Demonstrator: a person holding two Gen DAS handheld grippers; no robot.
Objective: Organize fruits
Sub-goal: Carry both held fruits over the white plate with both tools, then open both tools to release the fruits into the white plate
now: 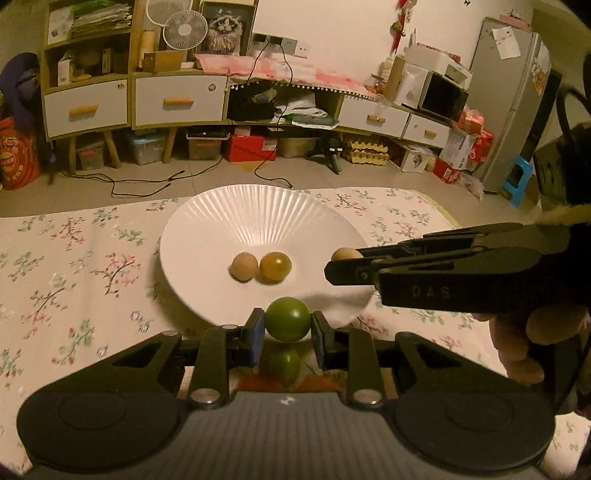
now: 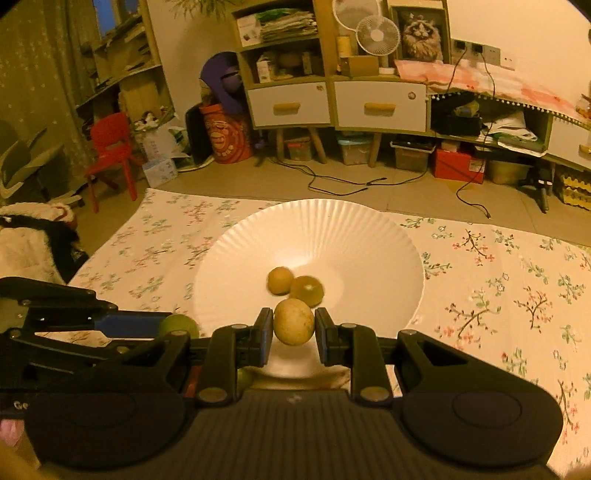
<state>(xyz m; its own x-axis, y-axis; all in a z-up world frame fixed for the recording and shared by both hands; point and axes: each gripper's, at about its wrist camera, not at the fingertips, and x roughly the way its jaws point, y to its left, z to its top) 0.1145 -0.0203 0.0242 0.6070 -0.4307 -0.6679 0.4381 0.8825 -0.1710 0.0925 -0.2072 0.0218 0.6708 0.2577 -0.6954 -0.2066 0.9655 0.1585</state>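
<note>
Now each hand-held gripper (image 1: 288, 325) pinches a fruit (image 1: 288, 319) above the plate (image 1: 207, 229).

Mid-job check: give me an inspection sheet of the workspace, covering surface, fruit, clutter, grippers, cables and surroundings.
Surface: floral cloth under a white ribbed plate.
Job's things: tan fruit and amber fruit touching in the plate.
Clutter: nothing seen on the cloth.
Grippers: left gripper shut on green fruit; right gripper shut on pale fruit; both at the plate's near rim.
Cables: black cables on the floor.
Surroundings: drawers, fan, fridge, red chair.
</note>
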